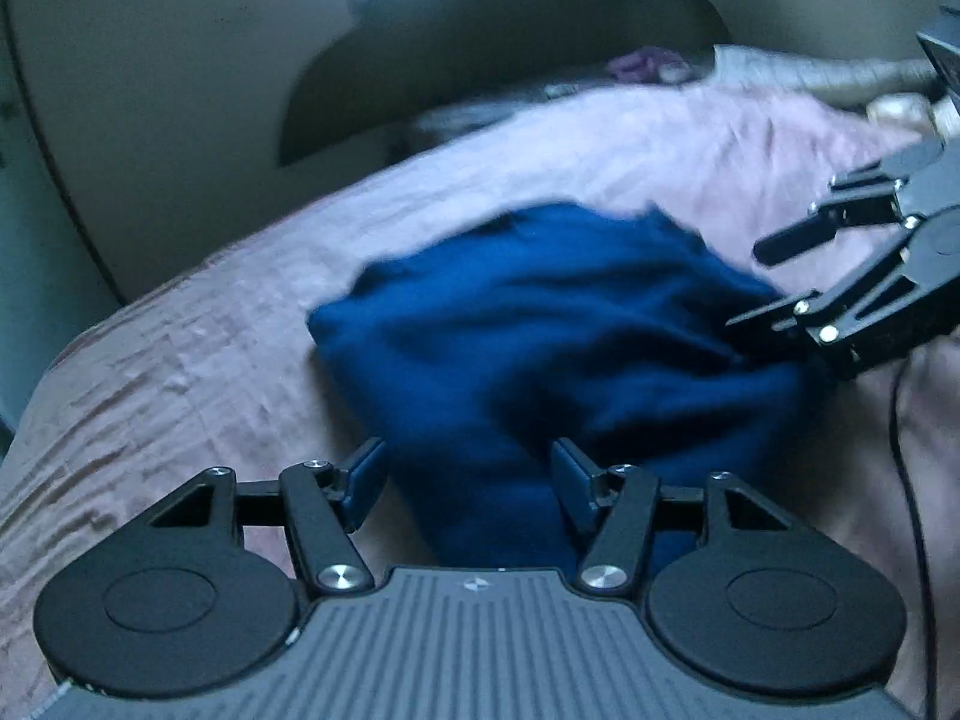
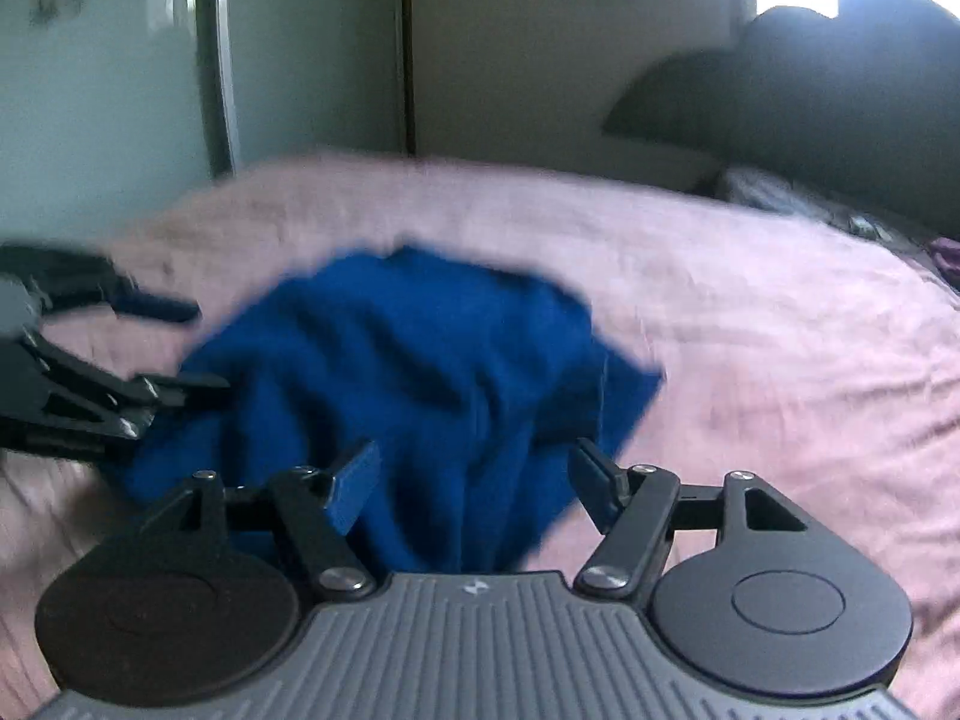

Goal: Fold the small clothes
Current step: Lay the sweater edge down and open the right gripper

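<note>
Fingers (image 1: 367, 483) of the left gripper (image 1: 465, 480) and right gripper (image 2: 474, 483) stand spread, pinching nothing, over the rumpled blue garment (image 1: 558, 324), probably just dropped mid-bed (image 1: 180, 348) for folding. Only the right view shows the garment's loose corner (image 2: 636, 384).

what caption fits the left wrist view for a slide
Open left gripper over a crumpled blue garment on a pink bedspread.

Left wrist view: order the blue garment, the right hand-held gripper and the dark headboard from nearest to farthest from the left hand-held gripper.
1. Blue garment, between the open left hand-held gripper fingers.
2. Right hand-held gripper, right of it, at the garment's edge.
3. Dark headboard, far across the bed.
</note>
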Demonstrator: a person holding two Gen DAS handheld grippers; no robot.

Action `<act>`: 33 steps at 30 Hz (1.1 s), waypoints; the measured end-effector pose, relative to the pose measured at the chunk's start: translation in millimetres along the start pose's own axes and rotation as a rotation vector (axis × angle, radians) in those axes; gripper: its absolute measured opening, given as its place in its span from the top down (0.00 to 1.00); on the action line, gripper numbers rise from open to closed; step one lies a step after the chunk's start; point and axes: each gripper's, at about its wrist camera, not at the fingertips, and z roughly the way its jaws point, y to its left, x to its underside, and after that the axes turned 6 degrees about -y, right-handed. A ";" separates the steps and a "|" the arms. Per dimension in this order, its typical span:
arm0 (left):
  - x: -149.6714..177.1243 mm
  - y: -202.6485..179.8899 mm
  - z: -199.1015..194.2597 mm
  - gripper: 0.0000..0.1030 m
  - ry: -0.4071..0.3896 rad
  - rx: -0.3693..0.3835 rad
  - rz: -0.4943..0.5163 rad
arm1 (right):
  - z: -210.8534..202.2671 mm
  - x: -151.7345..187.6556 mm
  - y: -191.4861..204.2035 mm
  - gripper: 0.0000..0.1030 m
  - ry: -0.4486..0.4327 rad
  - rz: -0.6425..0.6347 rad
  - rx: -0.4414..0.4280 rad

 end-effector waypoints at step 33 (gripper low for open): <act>6.8 71.0 42.8 0.13 0.044 0.207 -0.570 | 41.2 11.5 -61.2 0.32 -0.081 0.621 -0.319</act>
